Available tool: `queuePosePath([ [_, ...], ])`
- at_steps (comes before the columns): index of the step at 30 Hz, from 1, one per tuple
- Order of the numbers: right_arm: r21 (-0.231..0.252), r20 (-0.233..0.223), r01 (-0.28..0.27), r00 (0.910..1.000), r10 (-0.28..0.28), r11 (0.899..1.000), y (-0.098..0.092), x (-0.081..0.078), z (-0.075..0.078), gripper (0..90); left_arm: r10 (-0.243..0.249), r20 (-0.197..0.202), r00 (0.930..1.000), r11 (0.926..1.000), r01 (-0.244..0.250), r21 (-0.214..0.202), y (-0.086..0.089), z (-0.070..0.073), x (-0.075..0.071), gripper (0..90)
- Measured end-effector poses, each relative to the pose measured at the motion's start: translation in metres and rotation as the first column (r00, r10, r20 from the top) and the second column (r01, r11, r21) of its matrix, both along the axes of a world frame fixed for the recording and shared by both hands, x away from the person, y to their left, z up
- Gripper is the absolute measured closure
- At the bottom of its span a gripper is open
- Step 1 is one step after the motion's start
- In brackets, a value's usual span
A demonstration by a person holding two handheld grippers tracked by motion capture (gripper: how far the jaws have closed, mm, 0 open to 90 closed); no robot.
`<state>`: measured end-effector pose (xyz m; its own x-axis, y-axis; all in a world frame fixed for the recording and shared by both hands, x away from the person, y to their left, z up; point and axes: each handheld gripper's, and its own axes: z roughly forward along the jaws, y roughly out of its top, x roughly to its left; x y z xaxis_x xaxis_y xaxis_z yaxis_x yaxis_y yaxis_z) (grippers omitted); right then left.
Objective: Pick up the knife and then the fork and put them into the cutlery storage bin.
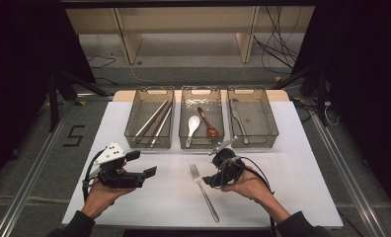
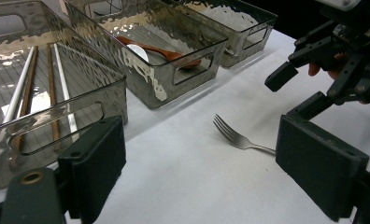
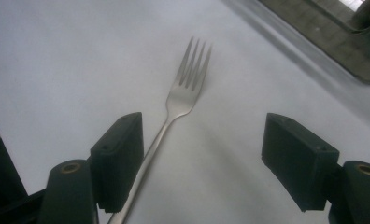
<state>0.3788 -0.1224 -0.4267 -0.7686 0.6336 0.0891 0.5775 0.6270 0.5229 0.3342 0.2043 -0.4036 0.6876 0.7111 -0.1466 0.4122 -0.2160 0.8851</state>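
Observation:
A metal fork [image 1: 203, 190] lies on the white table, tines pointing to the far side. My right gripper [image 1: 212, 174] hovers just right of the fork's neck and points down at it. In the right gripper view the fork [image 3: 185, 93] lies ahead, its handle running past the left jaw. The right gripper [image 3: 202, 158] is open with nothing between the jaws. My left gripper [image 1: 143, 164] is held at the left, also open and empty. In the left gripper view the fork [image 2: 237, 137] lies beyond my left gripper [image 2: 202, 172], with the right gripper [image 2: 297, 91] above it.
Three clear bins stand in a row at the table's far side. The left bin [image 1: 149, 140] holds chopsticks, the middle bin [image 1: 202, 143] a white spoon and a red-brown spoon, the right bin [image 1: 255, 142] a knife. Bare tabletop [image 1: 292, 187] lies right of my hands.

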Motion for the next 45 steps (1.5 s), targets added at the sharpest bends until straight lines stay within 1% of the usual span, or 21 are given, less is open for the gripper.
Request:
queuePosePath([
  [3, -0.012, -0.006, -0.017, 0.9998, 0.017, 1.0, 0.004, -0.002, -0.002, 30.4, -0.001, -0.001, 1.0, 1.0, 0.001, 0.001, 0.0, 0.0, 0.0, 15.7],
  [8, -0.043, -0.005, -0.038, 0.9993, 0.038, 0.998, 0.01, -0.004, -0.006, 31.0, -0.001, -0.001, 1.0, 1.0, 0.001, 0.001, 0.0, 0.0, 0.0, 15.7],
  [9, -0.05, 0.001, -0.045, 0.999, 0.045, 0.998, 0.011, -0.005, -0.008, 31.0, 0.001, -0.002, 1.0, 1.0, -0.001, -0.002, 0.0, 0.0, 0.0, 15.7],
  [10, -0.053, -0.003, -0.05, 0.9987, 0.05, 0.997, 0.011, -0.005, -0.008, 31.0, 0.001, -0.002, 1.0, 1.0, -0.001, -0.002, 0.0, 0.0, 0.0, 15.7],
  [13, -0.066, -0.005, -0.058, 0.9983, 0.058, 0.996, 0.013, -0.006, -0.01, 31.3, -0.002, -0.001, 1.0, 1.0, 0.002, 0.001, 0.0, 0.0, 0.0, 15.7],
  [15, -0.064, -0.01, -0.058, 0.9983, 0.057, 0.996, 0.013, -0.006, -0.011, 31.5, 0.001, -0.002, 1.0, 1.0, -0.001, -0.002, 0.0, 0.0, 0.0, 15.7],
  [22, -0.094, -0.02, -0.07, 0.9975, 0.068, 0.993, 0.017, -0.008, -0.016, 32.7, 0.0, -0.001, 1.0, 1.0, 0.0, 0.0, 0.0, 0.0, 0.0, 15.7],
  [25, -0.106, -0.017, -0.076, 0.997, 0.075, 0.991, 0.018, -0.009, -0.018, 32.9, 0.0, -0.002, 1.0, 1.0, 0.0, -0.002, 0.0, 0.0, 0.0, 15.7],
  [32, -0.143, -0.028, -0.101, 0.9948, 0.098, 0.985, 0.024, -0.011, -0.026, 33.8, -0.001, -0.001, 1.0, 1.0, 0.001, 0.001, 0.0, 0.0, 0.0, 15.7],
  [34, -0.15, -0.035, -0.106, 0.9942, 0.102, 0.983, 0.026, -0.012, -0.027, 35.3, -0.001, -0.001, 1.0, 1.0, 0.001, 0.0, 0.0, 0.0, 0.0, 15.7],
  [39, -0.177, -0.043, -0.134, 0.9908, 0.128, 0.975, 0.028, -0.013, -0.031, 39.2, -0.002, 0.0, 1.0, 1.0, 0.002, 0.0, 0.0, 0.0, 0.0, 15.7],
  [45, -0.183, -0.058, -0.146, 0.9888, 0.137, 0.972, 0.03, -0.013, -0.033, 41.8, -0.002, -0.001, 1.0, 1.0, 0.002, 0.001, 0.0, 0.0, 0.0, 15.7],
])
